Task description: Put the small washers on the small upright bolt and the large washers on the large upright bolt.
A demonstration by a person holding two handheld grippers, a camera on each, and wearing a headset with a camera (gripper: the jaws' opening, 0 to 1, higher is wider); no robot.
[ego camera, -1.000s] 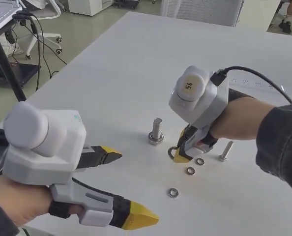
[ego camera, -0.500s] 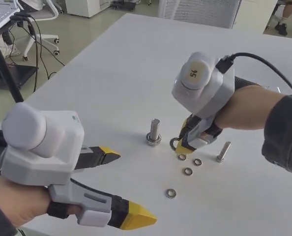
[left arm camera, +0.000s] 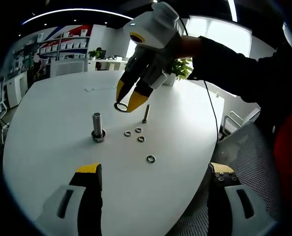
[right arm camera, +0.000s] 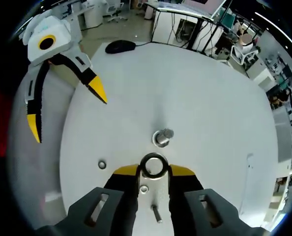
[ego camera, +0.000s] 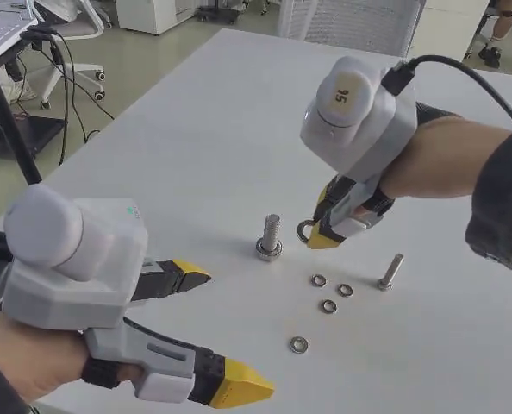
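A large washer (right arm camera: 153, 165) is clamped by its rim between the yellow tips of the right gripper (ego camera: 318, 239), so that the hole is left free and roughly level for threading. The washer is carried clear of the white table (ego camera: 196, 129), just beside the top of the large bolt (ego camera: 271, 235), which stands upright with a ring or flange at its base. The step in hand is judged to be alignment of the hole over the bolt tip before release. The left gripper (ego camera: 237, 329) is held low and well apart from the work, with its jaws spread wide and empty, presumably so that the approach is not obstructed. Four loose washers (ego camera: 328, 306) lie flat near the small bolt (ego camera: 390, 271), which is seen lying on its side rather than upright.
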